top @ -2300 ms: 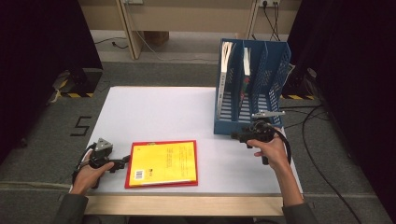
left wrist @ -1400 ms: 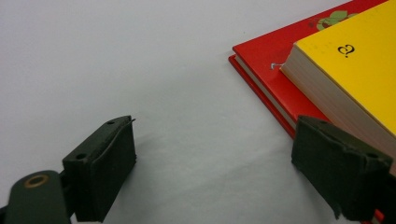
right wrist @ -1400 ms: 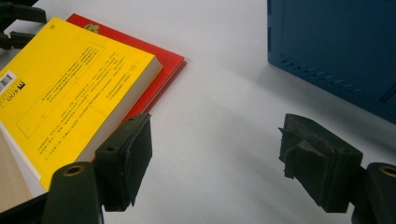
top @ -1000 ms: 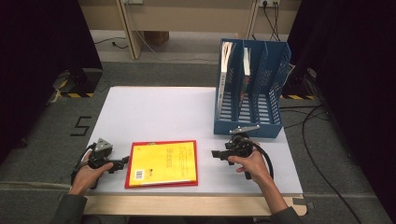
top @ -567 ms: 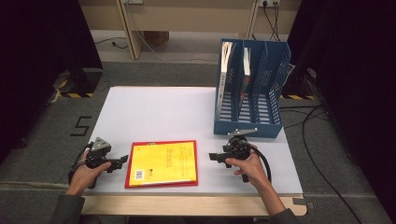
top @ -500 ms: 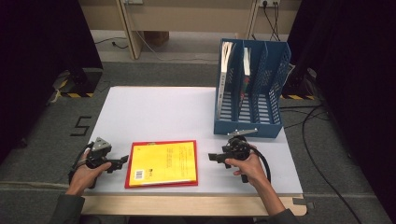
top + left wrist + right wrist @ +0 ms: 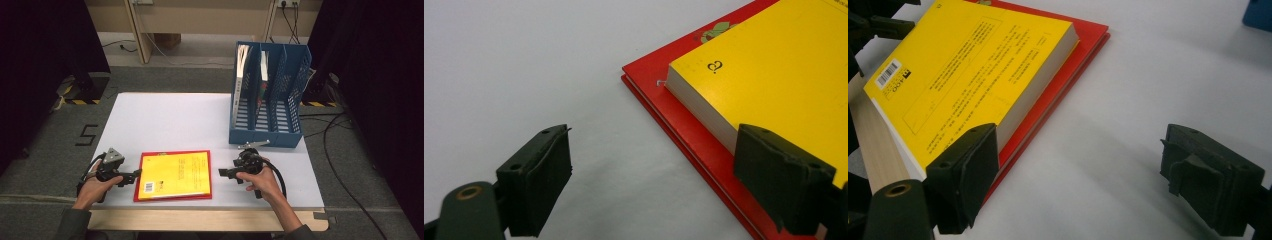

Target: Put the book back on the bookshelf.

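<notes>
A yellow book (image 7: 176, 173) lies flat on top of a slightly larger red book (image 7: 172, 196), and the pair rests on the white table (image 7: 170, 120) near its front edge, well to the left of the blue file rack (image 7: 267, 132) that stands at the table's far right. The left gripper (image 7: 134, 173) sits just beside the left edge of the books, held low by the person's left hand (image 7: 95, 187); in the left gripper view its jaws stand apart with nothing pressed between them, one jaw over bare table and the other in front of the corner of the yellow book (image 7: 774, 70) and the red book (image 7: 664, 107) beneath it. The right gripper (image 7: 222, 173) is near the right edge of the books, apart from them, and points toward them from the person's right hand (image 7: 262, 182). Its jaws have just been opening and now stand wide and released, gripping nothing: in the right gripper view one jaw overlaps the near corner of the yellow book (image 7: 973, 75), whether it touches cannot be told, and the other hangs over bare table (image 7: 1128, 100). The red book (image 7: 1068, 65) shows as a thin margin under the yellow one. Two slim volumes stand upright in the left compartments of the file rack.
</notes>
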A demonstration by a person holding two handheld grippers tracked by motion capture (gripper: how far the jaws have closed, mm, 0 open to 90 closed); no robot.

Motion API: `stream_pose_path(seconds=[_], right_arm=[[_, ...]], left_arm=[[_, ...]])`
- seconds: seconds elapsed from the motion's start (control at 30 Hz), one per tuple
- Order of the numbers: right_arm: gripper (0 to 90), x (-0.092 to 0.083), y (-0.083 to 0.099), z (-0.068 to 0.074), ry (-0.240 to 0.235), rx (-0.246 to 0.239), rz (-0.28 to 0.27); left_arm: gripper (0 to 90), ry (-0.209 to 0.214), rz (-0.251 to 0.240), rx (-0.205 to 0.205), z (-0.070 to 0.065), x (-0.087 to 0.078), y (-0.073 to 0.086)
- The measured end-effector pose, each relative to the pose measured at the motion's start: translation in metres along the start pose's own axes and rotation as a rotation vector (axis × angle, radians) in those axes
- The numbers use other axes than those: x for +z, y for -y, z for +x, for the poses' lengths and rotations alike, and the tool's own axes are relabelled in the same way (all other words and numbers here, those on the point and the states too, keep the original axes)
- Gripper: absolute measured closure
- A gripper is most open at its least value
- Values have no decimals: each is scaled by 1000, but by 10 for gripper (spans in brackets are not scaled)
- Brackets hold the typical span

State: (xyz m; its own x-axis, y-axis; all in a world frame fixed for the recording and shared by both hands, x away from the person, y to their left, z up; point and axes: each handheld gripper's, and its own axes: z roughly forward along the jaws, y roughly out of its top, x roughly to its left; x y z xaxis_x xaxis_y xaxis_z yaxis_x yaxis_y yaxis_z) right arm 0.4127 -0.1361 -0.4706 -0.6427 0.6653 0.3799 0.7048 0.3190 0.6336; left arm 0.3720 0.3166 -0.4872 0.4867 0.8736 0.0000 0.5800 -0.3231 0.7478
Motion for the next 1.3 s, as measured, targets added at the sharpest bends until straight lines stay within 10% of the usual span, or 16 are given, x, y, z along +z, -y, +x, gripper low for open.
stream_pose_path(seconds=[0.43, 0.57, 1.3], right_arm=[[179, 21, -1, 15, -50, -6, 32], [185, 24, -5, 19, -69, 1, 20], [202, 46, -8, 30, -37, 55, 22]], left_arm=[[230, -26, 14, 26, -8, -3, -2], [327, 25, 2, 1, -15, 2, -4], [247, 51, 14, -8, -26, 9, -6]])
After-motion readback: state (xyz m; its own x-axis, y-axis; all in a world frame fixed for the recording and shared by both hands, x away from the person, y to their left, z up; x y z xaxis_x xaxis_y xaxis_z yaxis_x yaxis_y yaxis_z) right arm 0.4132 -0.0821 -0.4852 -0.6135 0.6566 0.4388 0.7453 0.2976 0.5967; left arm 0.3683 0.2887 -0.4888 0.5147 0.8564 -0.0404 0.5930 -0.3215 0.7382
